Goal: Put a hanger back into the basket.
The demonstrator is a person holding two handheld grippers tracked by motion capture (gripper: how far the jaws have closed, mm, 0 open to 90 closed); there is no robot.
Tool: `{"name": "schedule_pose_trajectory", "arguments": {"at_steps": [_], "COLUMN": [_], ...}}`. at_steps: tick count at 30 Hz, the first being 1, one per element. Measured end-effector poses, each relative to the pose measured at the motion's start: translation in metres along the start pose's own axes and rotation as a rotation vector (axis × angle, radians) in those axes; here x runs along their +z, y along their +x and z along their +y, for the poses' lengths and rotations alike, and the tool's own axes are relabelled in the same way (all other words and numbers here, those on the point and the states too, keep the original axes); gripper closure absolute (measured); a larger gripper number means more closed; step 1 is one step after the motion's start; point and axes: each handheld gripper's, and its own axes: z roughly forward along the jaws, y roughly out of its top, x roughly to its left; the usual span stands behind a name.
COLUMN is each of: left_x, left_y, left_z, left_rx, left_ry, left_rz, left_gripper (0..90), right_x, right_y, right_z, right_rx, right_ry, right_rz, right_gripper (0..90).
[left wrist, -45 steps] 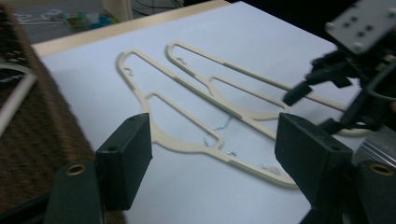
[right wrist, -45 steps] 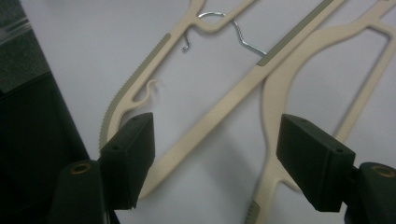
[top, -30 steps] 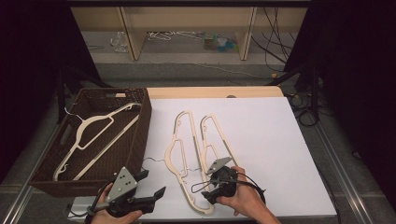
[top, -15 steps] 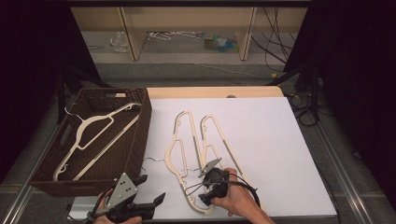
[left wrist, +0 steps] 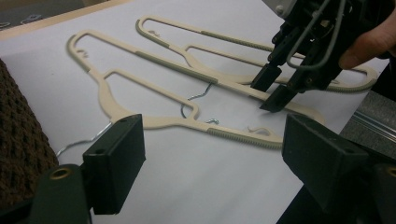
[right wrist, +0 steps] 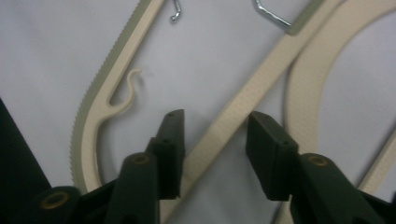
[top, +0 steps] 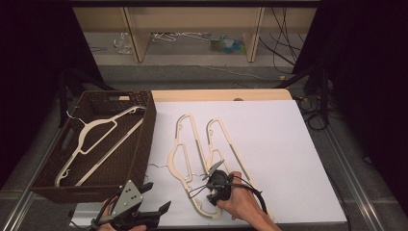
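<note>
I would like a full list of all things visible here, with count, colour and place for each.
hangers on the sheet: two, cream with metal hooks, side by side on the white sheet
hanger in the basket: one, cream, lying slantwise
basket: one, dark brown woven, left of the sheet
white sheet: one, covering the table
table: one, light wood
shelf unit: one, light wood, behind the table
left gripper: one, black, jaws open, near the table's front edge
right gripper: one, black, jaws have just been closing, astride a hanger bar, pads not yet pressing
</note>
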Motion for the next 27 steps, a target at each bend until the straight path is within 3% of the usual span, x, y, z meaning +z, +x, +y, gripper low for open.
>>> {"name": "schedule_pose_trajectory", "arguments": {"at_steps": [5, 10, 11, 13, 18, 21, 23, 27], "left_x": [0.001, 0.001, 0.001, 0.001, 0.001, 0.001, 0.0, 0.001], "left_y": [0.0, 0.001, 0.0, 0.0, 0.001, 0.002, 0.002, 0.002], "left_z": [0.0, -0.001, -0.001, 0.0, -0.001, -0.001, -0.001, -0.001], "left_rx": [0.001, 0.0, -0.002, 0.003, 0.001, -0.003, -0.003, -0.003], "left_ry": [0.001, 0.003, 0.005, 0.006, 0.009, 0.008, 0.006, 0.0], "left_rz": [-0.008, -0.007, -0.002, -0.003, -0.007, -0.004, -0.002, -0.01], "left_gripper": [21.5, 21.7, 21.7, 21.7, 21.7, 21.8, 21.8, 21.8], "right_x": [-0.002, -0.001, 0.0, 0.002, 0.003, -0.001, -0.004, -0.013], "right_y": [-0.008, -0.011, -0.012, -0.012, -0.01, -0.012, -0.012, -0.021], "right_z": [-0.002, -0.001, 0.0, 0.004, 0.008, 0.01, 0.011, 0.012], "right_rx": [0.032, 0.059, 0.081, 0.087, 0.049, 0.026, 0.021, 0.003], "right_ry": [-0.008, -0.01, -0.033, -0.023, -0.008, -0.005, -0.001, 0.009], "right_rz": [0.007, 0.014, 0.01, 0.006, -0.025, -0.076, -0.072, -0.111], "right_gripper": [66.9, 67.0, 62.1, 64.4, 68.5, 77.4, 78.0, 78.9]}}
